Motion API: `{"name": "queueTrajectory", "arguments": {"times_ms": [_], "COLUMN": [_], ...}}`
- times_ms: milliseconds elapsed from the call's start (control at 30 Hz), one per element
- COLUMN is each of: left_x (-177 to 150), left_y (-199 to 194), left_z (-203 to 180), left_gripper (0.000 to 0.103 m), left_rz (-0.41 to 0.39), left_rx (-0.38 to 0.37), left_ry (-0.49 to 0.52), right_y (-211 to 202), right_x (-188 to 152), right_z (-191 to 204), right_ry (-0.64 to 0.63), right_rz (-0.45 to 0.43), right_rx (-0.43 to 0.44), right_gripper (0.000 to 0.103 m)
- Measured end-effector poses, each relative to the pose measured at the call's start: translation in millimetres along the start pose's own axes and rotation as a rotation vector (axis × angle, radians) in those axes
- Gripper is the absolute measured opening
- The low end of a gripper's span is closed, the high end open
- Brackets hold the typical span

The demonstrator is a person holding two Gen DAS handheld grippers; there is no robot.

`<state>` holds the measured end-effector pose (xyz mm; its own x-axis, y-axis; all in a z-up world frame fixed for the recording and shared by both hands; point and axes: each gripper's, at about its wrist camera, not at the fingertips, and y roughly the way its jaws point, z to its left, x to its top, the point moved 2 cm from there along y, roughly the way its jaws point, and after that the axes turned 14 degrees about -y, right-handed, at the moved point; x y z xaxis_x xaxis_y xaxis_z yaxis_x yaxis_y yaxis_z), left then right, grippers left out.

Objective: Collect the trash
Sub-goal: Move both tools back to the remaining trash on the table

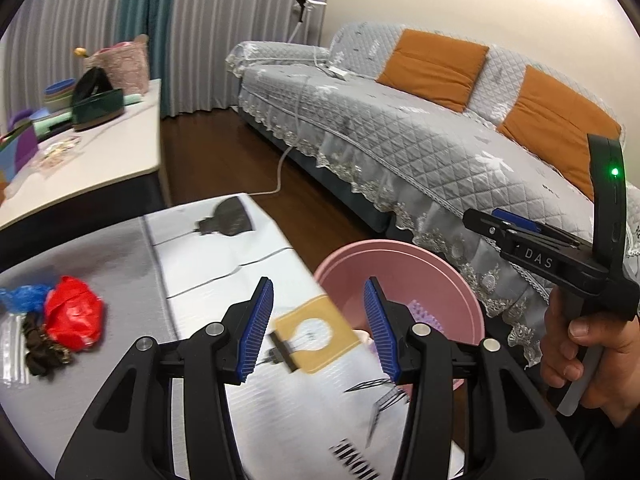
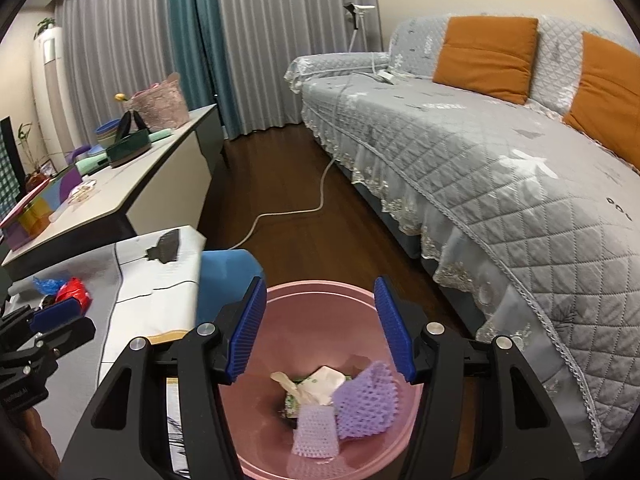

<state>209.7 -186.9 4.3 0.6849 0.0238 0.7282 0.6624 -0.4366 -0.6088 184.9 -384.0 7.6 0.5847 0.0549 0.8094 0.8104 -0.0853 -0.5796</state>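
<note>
We are holding both tongs apart, empty: right tongs [image 2: 319, 330] over pink bin [image 2: 412, 396] containing purple foam netting [image 2: 362, 400]; left tongs [image 1: 319, 330] above surface [image 1: 100, 364], red bag [image 1: 74, 312] still lying there

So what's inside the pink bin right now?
The pink bin holds two purple foam nets, a crumpled white tissue and a green-printed wrapper beneath. Anything under that pile is covered.

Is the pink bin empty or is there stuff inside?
Not empty. The pink bin holds purple foam nets and crumpled paper at its bottom.
</note>
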Motion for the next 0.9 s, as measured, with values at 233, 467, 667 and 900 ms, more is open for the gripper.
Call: {"name": "queueTrajectory", "arguments": {"times_ms": [233,467,667,900], "left_x": [2,0,-7,-13], "left_y": [-24,-50,-70,-91], "left_z": [39,94,142,218], "left_gripper": [0.046,0.046,0.046,0.046], "left_rz": [-0.031,-0.052,-0.066,-0.062], "left_rx": [0.037,0.094,0.154,0.247], "left_ry": [-0.033,-0.080,-0.084,-0.192], "right_y": [-2,-9,-8,2], "right_x": [10,21,26,32], "right_z": [40,81,115,160], "right_ry": [-0.051,-0.110,-0.139,-0.141], "right_rz": [-0.021,-0.064,-0.079,-0.066], "right_rx": [0.046,0.102,0.166,0.262], "right_gripper": [0.055,0.055,0.055,0.055]}}
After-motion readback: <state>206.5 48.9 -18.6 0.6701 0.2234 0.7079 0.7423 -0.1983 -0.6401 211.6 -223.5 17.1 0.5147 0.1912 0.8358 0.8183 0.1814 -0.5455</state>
